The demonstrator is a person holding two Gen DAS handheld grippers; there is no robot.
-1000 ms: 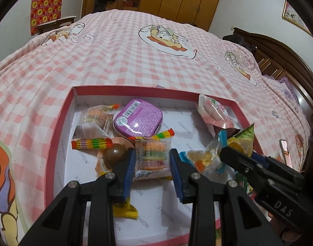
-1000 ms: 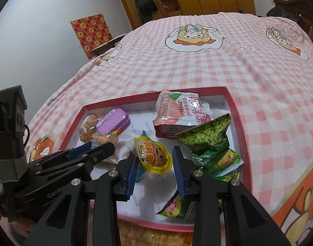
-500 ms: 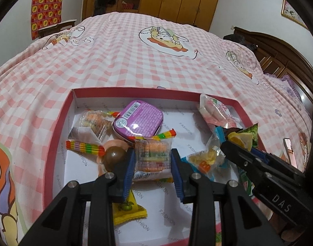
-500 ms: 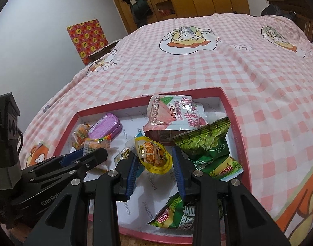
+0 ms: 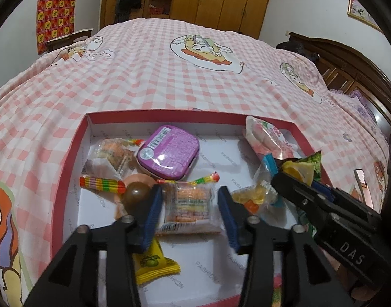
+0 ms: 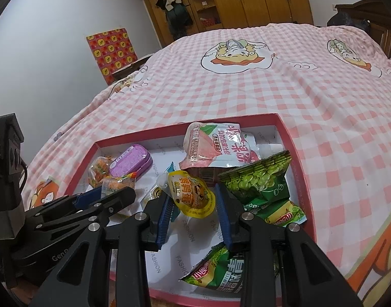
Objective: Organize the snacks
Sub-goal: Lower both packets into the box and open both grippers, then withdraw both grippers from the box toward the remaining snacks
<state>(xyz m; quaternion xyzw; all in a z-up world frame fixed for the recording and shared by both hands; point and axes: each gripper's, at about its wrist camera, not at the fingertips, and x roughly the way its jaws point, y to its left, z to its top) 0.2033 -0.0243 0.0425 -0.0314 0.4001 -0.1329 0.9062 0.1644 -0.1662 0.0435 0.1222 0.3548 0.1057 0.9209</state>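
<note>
Over the red box (image 5: pixel 67 158), the left tool (image 5: pixel 187 212), jaws just spreading, straddles an upright candy packet (image 5: pixel 187 204); the right tool (image 6: pixel 194 204) pinches an upright yellow pouch (image 6: pixel 192 194).

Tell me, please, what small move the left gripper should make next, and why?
Probably lift the left gripper straight up and away. Its jaws have just been opening, and the clear candy pack now lies between them on the floor of the box, apparently released. The right gripper is shut on the yellow pouch, which needs room nearby.
</note>
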